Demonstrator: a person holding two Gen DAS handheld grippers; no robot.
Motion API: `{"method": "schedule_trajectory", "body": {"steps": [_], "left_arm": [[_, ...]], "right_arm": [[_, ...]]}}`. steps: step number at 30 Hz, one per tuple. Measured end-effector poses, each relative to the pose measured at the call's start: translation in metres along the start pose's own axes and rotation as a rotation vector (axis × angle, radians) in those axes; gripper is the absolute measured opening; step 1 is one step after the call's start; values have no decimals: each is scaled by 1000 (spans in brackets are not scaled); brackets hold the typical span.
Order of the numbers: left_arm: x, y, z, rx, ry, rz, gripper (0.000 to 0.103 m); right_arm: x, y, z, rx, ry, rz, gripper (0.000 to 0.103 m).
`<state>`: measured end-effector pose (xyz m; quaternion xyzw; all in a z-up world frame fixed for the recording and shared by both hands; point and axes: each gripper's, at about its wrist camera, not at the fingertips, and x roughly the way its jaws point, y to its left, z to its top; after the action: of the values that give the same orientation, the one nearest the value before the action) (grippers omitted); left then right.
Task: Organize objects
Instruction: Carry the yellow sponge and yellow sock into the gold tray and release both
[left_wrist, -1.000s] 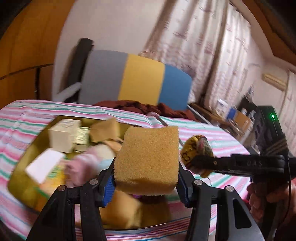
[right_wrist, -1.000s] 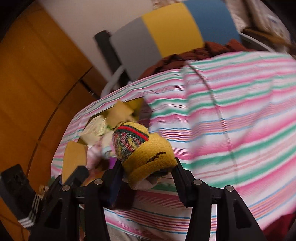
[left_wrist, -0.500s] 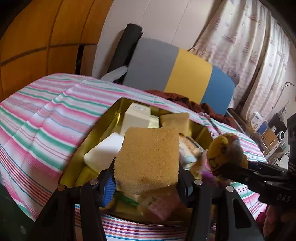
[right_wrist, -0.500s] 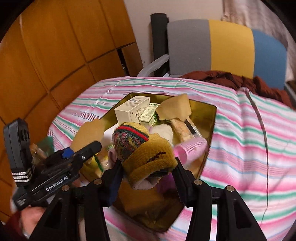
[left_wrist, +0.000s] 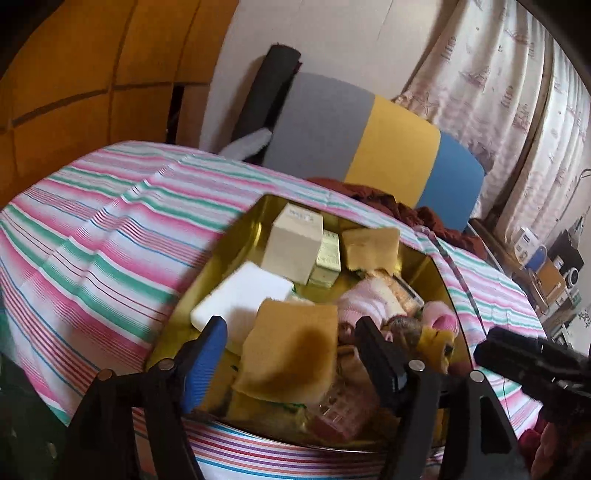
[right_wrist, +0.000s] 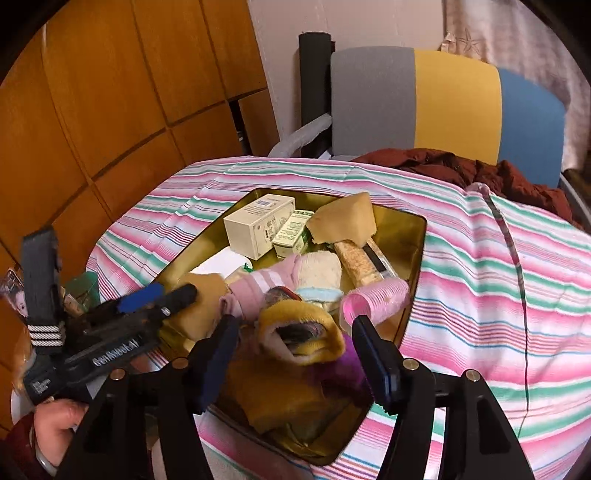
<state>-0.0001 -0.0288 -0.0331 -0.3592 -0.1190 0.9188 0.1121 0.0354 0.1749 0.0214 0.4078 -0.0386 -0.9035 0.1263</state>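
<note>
Both tongs are hanging over the gold tray (left_wrist: 236, 236), which is sitting on the striped cloth of the table (left_wrist: 92, 236), and both are standing wide open with nothing between their fingers. Under the left tongs (left_wrist: 291, 347) the tan sponge (left_wrist: 291, 350) is lying on the heap at the tray's near edge, tilted, seemingly free of both fingers. Under the right tongs (right_wrist: 291, 354) the yellow knitted sock (right_wrist: 301, 332) is resting on the pile at the near edge too, just beside the pink hair roller (right_wrist: 375, 301).

The step in hand looks like the release into the tray, so doing it well is mostly a matter of leaving cleanly. The tongs are best kept spread and drawn straight up and back, so that no finger is catching the sock's knit or dragging the sponge. The sponge is perched high and close to the near rim; it may slide out if nudged. The two tongs are working close together, so moving one at a time is the safer way.
</note>
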Motion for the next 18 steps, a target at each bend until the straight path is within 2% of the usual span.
{"method": "schedule_trajectory", "body": {"steps": [3, 9, 12, 15, 18], "left_arm": [[-8, -4, 5, -12, -10, -8, 74], [-19, -23, 11, 2, -4, -19, 73], [-24, -30, 14, 19, -1, 36, 73], [-25, -34, 14, 50, 45, 130, 73], [-27, -29, 12, 25, 81, 152, 73]], "right_arm": [[1, -4, -3, 21, 14, -4, 66], [0, -1, -3, 11, 35, -47, 74], [-2, 2, -2, -3, 38, -86, 86], [-5, 5, 2, -8, 32, -110, 92], [-6, 7, 7, 7, 31, -128, 100]]}}
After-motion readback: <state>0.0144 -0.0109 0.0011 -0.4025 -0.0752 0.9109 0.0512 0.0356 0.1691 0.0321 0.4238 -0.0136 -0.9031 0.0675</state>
